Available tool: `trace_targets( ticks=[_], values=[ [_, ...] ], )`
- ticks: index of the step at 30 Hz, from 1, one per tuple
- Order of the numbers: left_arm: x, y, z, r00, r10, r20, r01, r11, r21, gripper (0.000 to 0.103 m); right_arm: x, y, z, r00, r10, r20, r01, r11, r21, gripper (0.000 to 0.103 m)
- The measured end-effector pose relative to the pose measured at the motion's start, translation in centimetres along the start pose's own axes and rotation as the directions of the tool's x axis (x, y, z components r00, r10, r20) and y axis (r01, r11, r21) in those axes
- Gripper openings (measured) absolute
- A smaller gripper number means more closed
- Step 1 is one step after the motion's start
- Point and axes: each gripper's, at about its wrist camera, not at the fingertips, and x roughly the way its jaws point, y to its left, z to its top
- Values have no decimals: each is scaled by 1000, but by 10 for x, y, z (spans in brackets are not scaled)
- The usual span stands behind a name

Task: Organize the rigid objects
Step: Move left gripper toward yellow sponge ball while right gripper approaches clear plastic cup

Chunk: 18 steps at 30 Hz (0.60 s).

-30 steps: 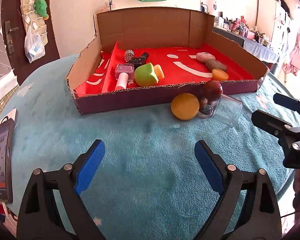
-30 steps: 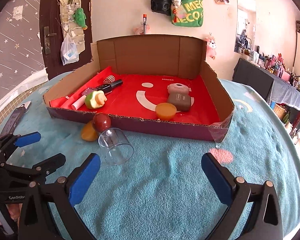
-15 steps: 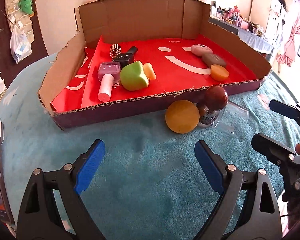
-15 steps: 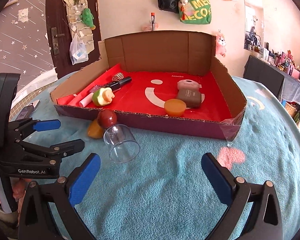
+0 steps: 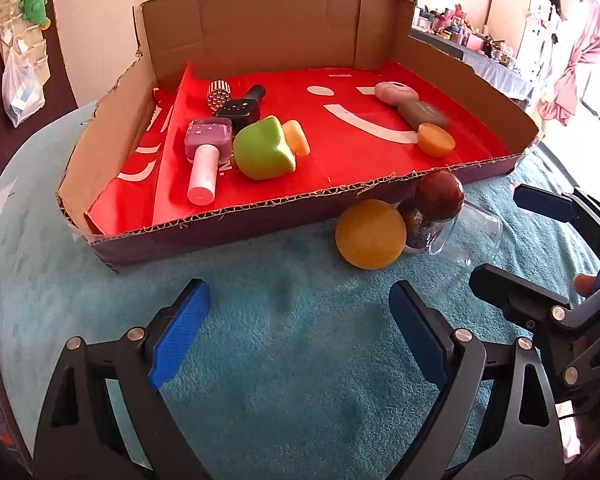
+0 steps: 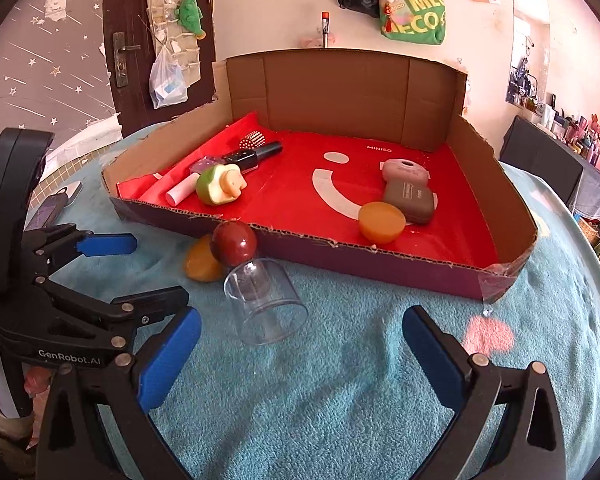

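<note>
Both my claws, left [image 5: 296,338] and right [image 6: 300,354], gape empty over the teal tabletop [image 5: 284,368] as I line up squarely on the orange ball [image 5: 370,234], right of centre, touching the cardboard tray [image 5: 204,228].

"MINISO" is printed in small white letters on the red liner [image 6: 292,184] of the box. "GenRobot.AI" is printed on the left gripper [image 6: 140,264]. A green bag [image 6: 416,12] on the wall shows "MEG" and "ECO".
</note>
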Motion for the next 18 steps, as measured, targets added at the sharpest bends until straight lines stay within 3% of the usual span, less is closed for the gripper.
trace_targets(
  ticks=[14,18],
  values=[
    [12,-8,15,1000,-11,-15,12,999,37,92,7,-8,2,999,-28,-23,28,999,27,101],
    [13,-12,18,1000,-29,-11,30,998,49,92,6,-18,1,1000,7,-29,-5,998,70,98]
  ],
)
